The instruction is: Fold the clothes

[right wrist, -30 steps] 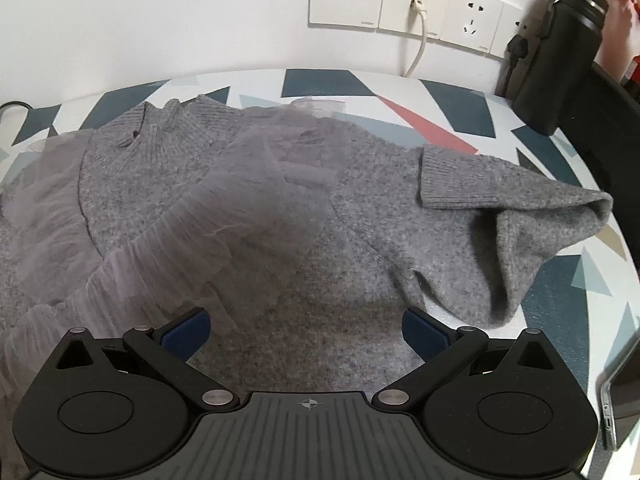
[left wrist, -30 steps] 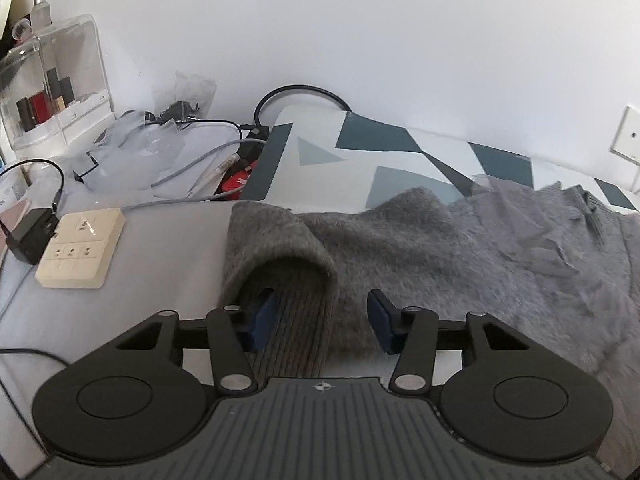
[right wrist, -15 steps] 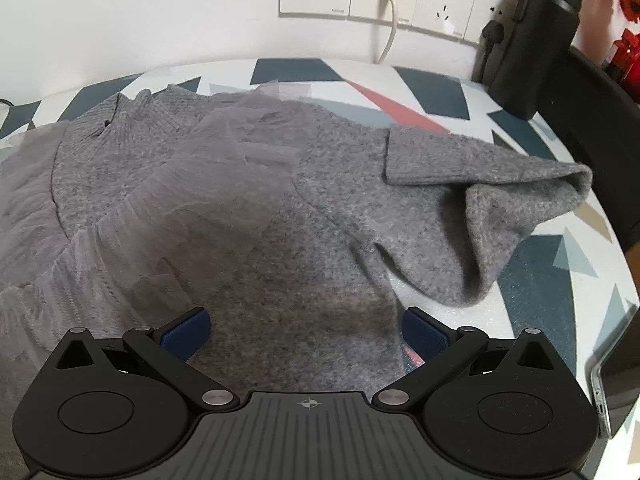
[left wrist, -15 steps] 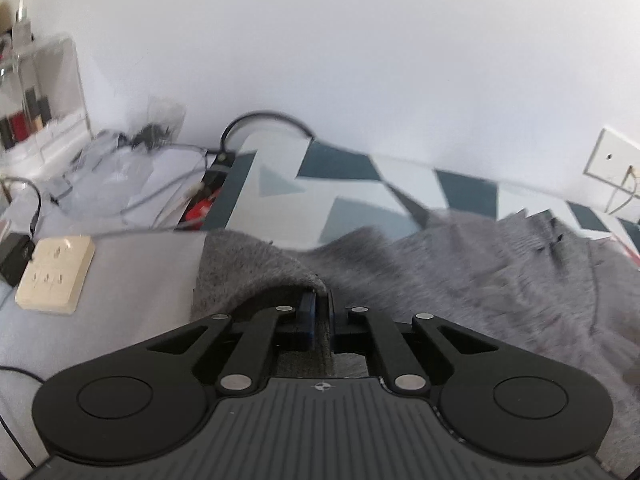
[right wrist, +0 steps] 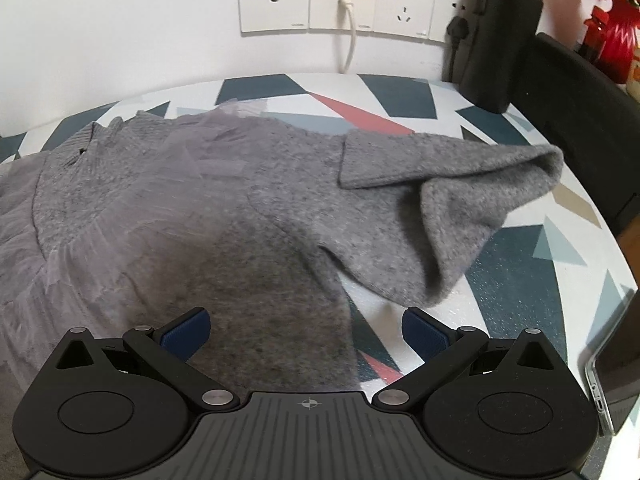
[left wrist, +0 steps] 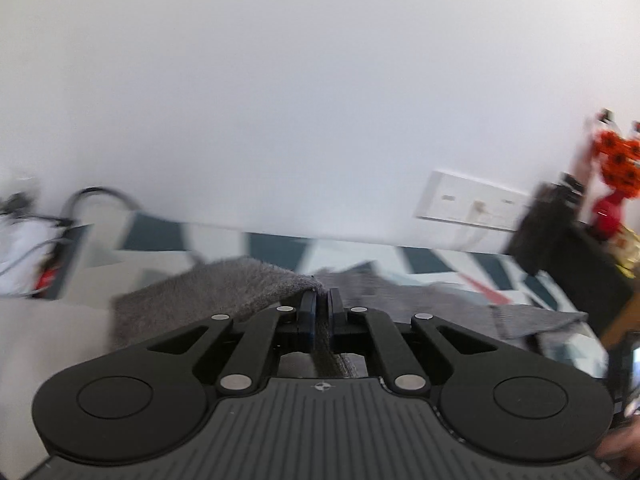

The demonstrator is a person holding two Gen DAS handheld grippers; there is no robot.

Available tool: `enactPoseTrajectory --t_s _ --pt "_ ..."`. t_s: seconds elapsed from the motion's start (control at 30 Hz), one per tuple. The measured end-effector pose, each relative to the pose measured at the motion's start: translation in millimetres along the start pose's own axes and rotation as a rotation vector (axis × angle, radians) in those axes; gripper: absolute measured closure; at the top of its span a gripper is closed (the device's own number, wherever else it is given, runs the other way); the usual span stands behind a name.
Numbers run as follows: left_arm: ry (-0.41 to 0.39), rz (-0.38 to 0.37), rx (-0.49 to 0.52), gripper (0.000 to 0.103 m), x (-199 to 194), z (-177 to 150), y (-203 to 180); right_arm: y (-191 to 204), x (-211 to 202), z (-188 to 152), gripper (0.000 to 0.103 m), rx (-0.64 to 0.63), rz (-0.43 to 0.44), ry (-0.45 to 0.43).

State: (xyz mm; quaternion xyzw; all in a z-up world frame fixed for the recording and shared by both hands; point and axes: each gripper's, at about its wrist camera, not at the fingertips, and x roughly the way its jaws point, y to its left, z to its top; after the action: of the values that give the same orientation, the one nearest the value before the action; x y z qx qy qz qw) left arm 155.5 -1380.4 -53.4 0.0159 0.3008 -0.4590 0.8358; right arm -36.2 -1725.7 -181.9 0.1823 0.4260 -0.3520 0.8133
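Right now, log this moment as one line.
left gripper: shut on sleeve cuff, lifted | right gripper: open above sweater | fold: unfinished

A: How many garments lie ahead of the fingers?
B: One grey sweater (right wrist: 224, 216), spread on the patterned tablecloth (right wrist: 516, 276). One sleeve (right wrist: 452, 200) is folded over, beyond the right-hand finger in the right wrist view.
A: Wall plates past the fingertips?
B: Four white socket plates (right wrist: 344, 0) in a row, far beyond the fingers, with one white cable (right wrist: 352, 40) plugged in.
A: Bottles?
B: One black bottle (right wrist: 500, 36), far ahead and to the right of the fingers.
A: Anything beside the right finger?
B: One phone (right wrist: 616, 364), at the frame's right edge.
A: Grippers?
B: Two: the right gripper (right wrist: 306, 330) and the left gripper (left wrist: 320, 312), each with two fingers.
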Motion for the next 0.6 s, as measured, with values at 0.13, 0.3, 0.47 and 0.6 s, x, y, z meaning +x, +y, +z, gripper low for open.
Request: enactPoseTrajectory --t_s 0.13,0.3,0.47,0.6 --pt "0.055 -0.087 0.017 0.098 28 -6 -36 -5 2 -3 0.001 -0.005 0.0 0.002" --pt "0.161 -0.112 0.037 0.098 69 -26 -64 -10 4 -8 0.001 0.002 0.017 0.005" --pt "0.259 -0.096 0.085 0.097 96 -47 -70 -11 5 -8 0.001 0.007 0.029 0.004" --pt "0.28 -0.064 0.088 0.049 93 -50 -67 -11 4 -8 0.001 0.014 0.031 0.007"
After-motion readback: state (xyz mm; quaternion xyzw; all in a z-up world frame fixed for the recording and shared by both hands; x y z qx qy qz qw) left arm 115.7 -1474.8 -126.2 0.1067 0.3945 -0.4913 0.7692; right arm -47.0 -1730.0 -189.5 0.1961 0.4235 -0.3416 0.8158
